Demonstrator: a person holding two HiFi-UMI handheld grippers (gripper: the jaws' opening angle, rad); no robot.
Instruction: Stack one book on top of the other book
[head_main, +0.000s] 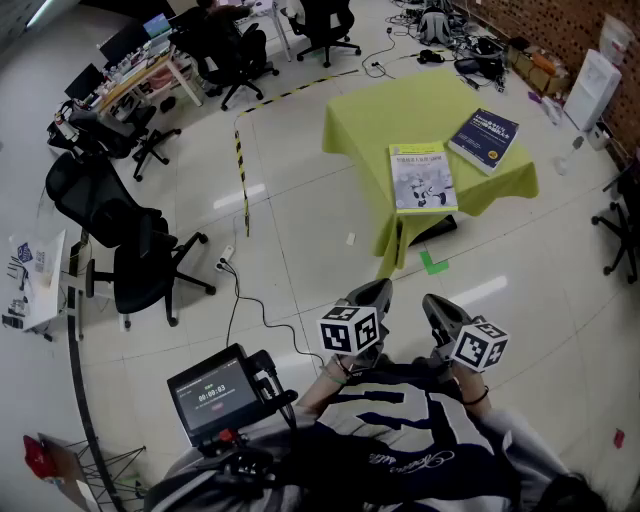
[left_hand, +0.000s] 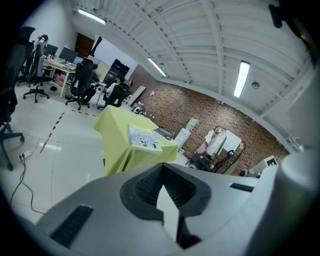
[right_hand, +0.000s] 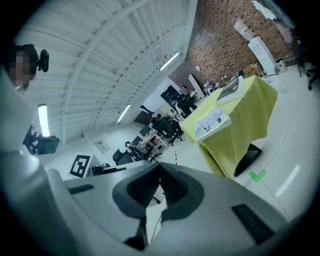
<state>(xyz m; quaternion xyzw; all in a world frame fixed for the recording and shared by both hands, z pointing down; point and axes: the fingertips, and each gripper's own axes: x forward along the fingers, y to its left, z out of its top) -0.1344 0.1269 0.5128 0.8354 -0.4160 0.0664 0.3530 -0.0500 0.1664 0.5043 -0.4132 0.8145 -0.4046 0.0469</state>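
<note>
Head view: left gripper (head_main: 379, 291) and right gripper (head_main: 433, 303) closed, empty; yellow cloth (head_main: 368, 122) hides table.

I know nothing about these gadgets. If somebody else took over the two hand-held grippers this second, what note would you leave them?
Left gripper: jaws shut, empty, held in front of the person, well short of the table.
Right gripper: jaws shut, empty, beside the left one.
Books: the light-covered book lies flat at the table's near edge. The dark blue book lies flat beside it, farther back and to the right.
Done: nothing; the books are not stacked.
Left: step up to the table, lift one book and lay it on the other.
</note>
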